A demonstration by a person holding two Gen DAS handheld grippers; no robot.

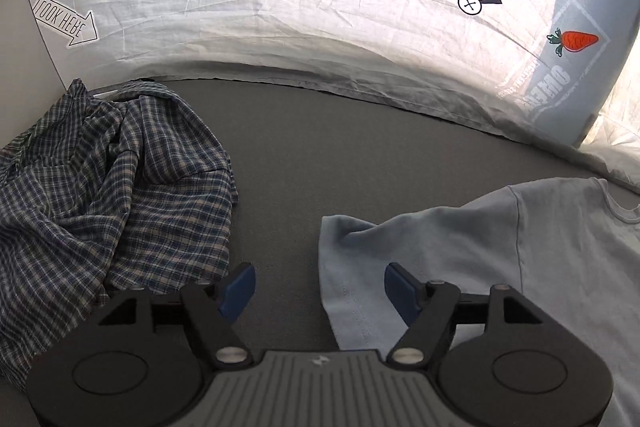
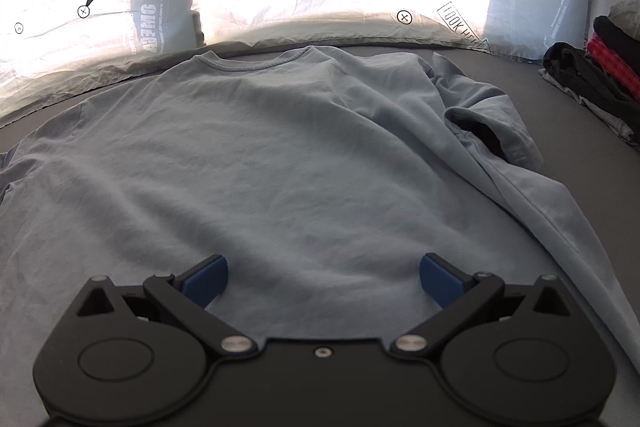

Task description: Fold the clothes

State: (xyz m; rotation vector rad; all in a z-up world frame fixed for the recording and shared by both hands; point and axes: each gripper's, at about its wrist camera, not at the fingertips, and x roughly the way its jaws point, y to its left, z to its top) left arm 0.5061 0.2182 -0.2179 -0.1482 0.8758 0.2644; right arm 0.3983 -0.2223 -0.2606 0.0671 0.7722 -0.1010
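Right wrist view: a light blue T-shirt (image 2: 280, 155) was seen spread flat on the grey table (image 2: 580, 131), the right gripper (image 2: 322, 281) held wide and empty above it. The left gripper (image 1: 320, 291) was likewise wide, beside the left sleeve (image 1: 360, 239). Soft, limp cloth was judged best pinched at sleeve or hem.

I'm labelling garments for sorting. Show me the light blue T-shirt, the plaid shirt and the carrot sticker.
light blue T-shirt (image 2: 280, 163), right wrist view, middle of the flat body.
plaid shirt (image 1: 132, 187), left wrist view, middle of the crumpled heap.
carrot sticker (image 1: 578, 41), left wrist view, orange body.
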